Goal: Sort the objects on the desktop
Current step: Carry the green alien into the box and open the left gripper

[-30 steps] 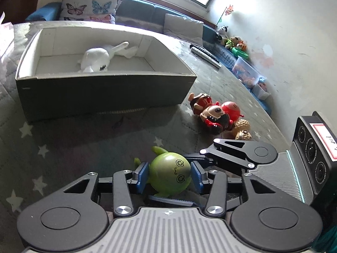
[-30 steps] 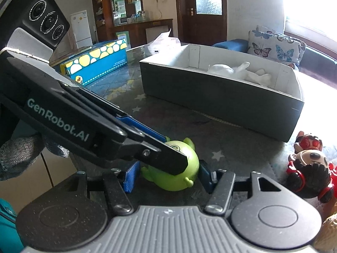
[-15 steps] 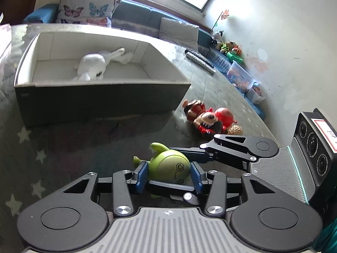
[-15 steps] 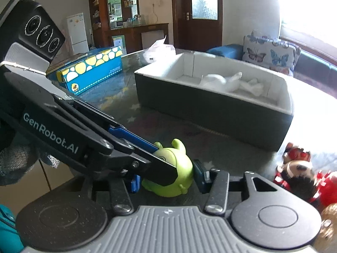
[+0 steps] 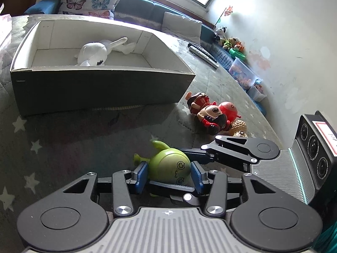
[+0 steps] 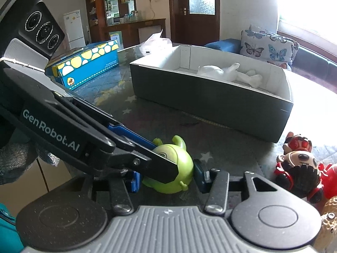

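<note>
One box (image 5: pixel 101 88), five toys (image 5: pixel 168 166).

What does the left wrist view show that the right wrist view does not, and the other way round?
Only the left wrist view shows the remote controls on the table and the toy bins along the wall. Only the right wrist view shows the blue and yellow carton, the white fridge and the brown door. Both show the green alien toy between blue pads, the open box with a white plush rabbit inside, the red toys, and both tongs: left tongs, right tongs.
</note>
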Tool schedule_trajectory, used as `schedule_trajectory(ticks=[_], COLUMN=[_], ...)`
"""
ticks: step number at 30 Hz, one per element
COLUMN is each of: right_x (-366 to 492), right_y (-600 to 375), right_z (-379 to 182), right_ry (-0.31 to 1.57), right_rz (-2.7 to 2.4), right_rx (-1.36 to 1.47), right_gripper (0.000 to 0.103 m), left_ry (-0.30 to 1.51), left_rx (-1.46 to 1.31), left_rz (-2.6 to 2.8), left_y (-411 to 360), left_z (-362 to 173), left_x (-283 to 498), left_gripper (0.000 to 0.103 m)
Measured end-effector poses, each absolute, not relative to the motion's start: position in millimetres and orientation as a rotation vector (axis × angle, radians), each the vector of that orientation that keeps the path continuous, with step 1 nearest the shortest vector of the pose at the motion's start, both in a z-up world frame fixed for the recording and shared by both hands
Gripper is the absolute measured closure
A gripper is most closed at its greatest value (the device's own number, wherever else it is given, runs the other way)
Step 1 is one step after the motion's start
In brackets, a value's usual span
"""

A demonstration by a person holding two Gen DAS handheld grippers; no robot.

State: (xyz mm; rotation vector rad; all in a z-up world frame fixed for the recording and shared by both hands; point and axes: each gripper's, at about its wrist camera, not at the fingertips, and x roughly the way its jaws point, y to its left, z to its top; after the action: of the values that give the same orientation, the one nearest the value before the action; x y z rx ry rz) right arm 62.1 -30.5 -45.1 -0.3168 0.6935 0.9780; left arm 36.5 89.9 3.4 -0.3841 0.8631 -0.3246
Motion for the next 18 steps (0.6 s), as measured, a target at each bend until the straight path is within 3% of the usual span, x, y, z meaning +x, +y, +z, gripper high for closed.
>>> schedule_trajectory(ticks=[9, 18], right_x=[66, 130], right_y=[-33, -9], right_z=[1, 41], right_ry=[0.534, 0.438], right_rz=[0.948, 0.879], right_rx=[-0.348, -0.419], right_gripper=[0.054, 0.054], left_ry=[0.736, 0.655], left_rx=[-0.345, -0.352], left_rz=[-0.348, -0.373], left_y=[90, 104], left_z=[52, 86], left_x=[45, 122], left_gripper=[0.056, 0.056])
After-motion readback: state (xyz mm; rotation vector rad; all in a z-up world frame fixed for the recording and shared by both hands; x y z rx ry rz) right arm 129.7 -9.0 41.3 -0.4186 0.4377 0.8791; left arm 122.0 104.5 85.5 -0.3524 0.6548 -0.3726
